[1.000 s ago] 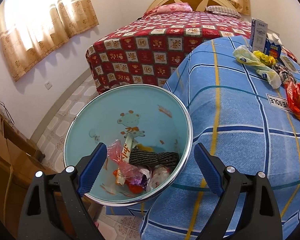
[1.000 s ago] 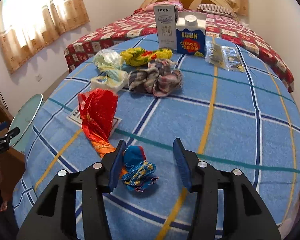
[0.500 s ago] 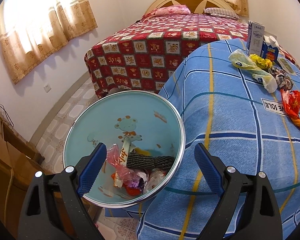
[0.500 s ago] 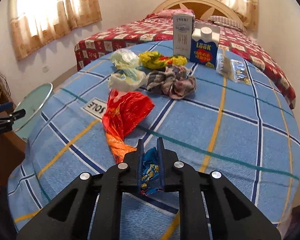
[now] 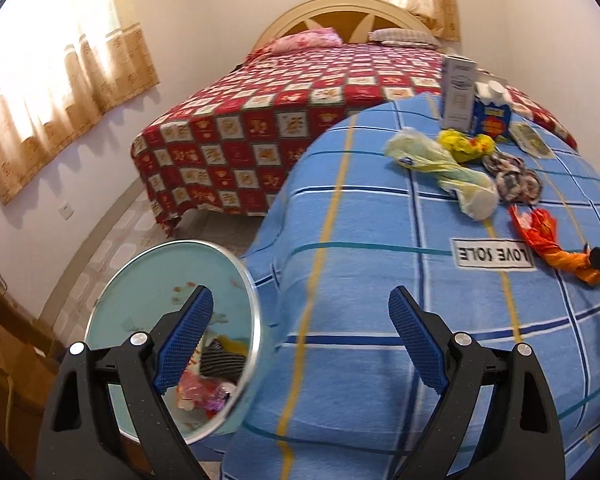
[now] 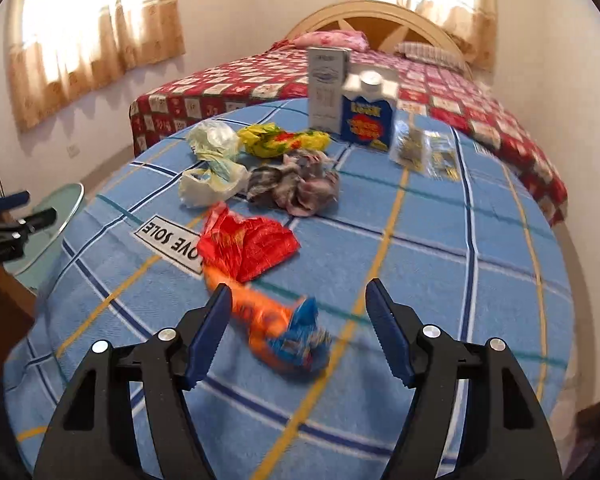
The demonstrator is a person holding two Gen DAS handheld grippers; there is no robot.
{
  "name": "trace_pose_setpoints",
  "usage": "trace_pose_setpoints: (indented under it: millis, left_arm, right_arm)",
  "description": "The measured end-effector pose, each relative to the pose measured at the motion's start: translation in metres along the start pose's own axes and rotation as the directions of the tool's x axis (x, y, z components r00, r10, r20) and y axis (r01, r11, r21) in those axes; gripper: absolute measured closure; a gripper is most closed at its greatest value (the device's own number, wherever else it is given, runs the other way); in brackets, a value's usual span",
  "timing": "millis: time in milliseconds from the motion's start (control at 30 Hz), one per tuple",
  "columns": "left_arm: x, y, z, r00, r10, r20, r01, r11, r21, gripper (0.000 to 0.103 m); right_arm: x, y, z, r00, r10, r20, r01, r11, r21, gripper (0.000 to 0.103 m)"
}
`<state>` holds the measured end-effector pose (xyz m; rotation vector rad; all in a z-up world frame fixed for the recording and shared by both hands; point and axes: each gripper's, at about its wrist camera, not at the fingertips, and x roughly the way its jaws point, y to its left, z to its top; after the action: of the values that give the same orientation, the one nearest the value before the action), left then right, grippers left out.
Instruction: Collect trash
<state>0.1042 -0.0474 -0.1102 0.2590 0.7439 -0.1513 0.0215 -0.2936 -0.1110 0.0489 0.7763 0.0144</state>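
A moment after pinching shut on the blue wrapper (image 6: 300, 340), the right gripper (image 6: 298, 332) was opening again, its jaws spreading with the wrapper lying loose between them on the blue sheet (image 6: 440, 280), no pad pressing on it. The left gripper (image 5: 300, 344), jaws wide and empty, had swung away from above the bin (image 5: 236, 280) toward the bed, so the bin now showed only at its left side.

The wrapper lay against the twisted orange tail of a red bag (image 6: 248, 244) (the two touch, and one may drag the other). It looked a crumpled foil scrap: very light, soft, slick, likely to slip from a shallow pinch. The best hold seemed its bunched middle, taken squarely and clear of the orange tail.

Farther back waited a pale bag (image 6: 212, 168), a yellow wrapper (image 6: 280, 142), a rag (image 6: 296, 184) and two cartons (image 6: 366, 120). The bin already held several scraps.
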Motion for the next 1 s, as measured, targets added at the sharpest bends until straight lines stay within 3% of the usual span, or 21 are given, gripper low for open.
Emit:
trace_pose_setpoints:
  millis: [100, 200, 367, 433, 567, 700, 833, 1000]
  left_arm:
    - [0.003, -0.002, -0.003, 1.0, -0.002, -0.013, 0.002, 1.0, 0.006, 0.015]
    - [0.006, 0.0, -0.005, 1.0, 0.005, -0.022, -0.005, 1.0, -0.006, 0.015]
    - [0.003, 0.006, -0.003, 1.0, 0.015, -0.013, -0.015, 1.0, -0.013, 0.015]
    - [0.004, 0.006, -0.001, 1.0, 0.015, -0.012, -0.016, 1.0, -0.015, 0.014]
    - [0.005, 0.004, -0.001, 1.0, 0.009, -0.015, -0.009, 1.0, -0.013, 0.013]
    - [0.007, -0.002, -0.002, 1.0, -0.001, -0.02, 0.001, 1.0, 0.0, 0.012]
    - [0.008, -0.001, -0.003, 1.0, -0.002, -0.025, 0.002, 1.0, 0.003, 0.012]
    - [0.009, -0.003, 0.0, 1.0, -0.011, -0.023, 0.011, 1.0, 0.002, 0.012]
  right_arm:
    - [-0.002, 0.004, -0.007, 0.999, -0.003, -0.033, 0.002, 0.999, -0.037, 0.035]
    - [0.009, 0.0, -0.009, 0.991, -0.106, -0.087, 0.099, 0.992, -0.083, 0.034]
    - [0.008, -0.03, -0.003, 0.972, -0.227, -0.056, 0.228, 0.974, 0.005, 0.034]
    - [-0.001, -0.034, -0.001, 0.979, -0.198, -0.043, 0.199, 0.979, 0.033, 0.034]
    - [-0.004, -0.028, 0.003, 0.998, -0.058, -0.039, 0.061, 0.993, 0.102, 0.033]
    - [0.016, -0.033, 0.013, 0.997, -0.034, -0.065, 0.044, 0.986, 0.158, 0.034]
    - [0.033, -0.029, 0.014, 0.992, 0.058, -0.11, -0.033, 0.977, 0.211, 0.06]
    - [0.025, -0.017, 0.012, 0.994, 0.045, -0.096, -0.032, 0.991, 0.131, 0.073]
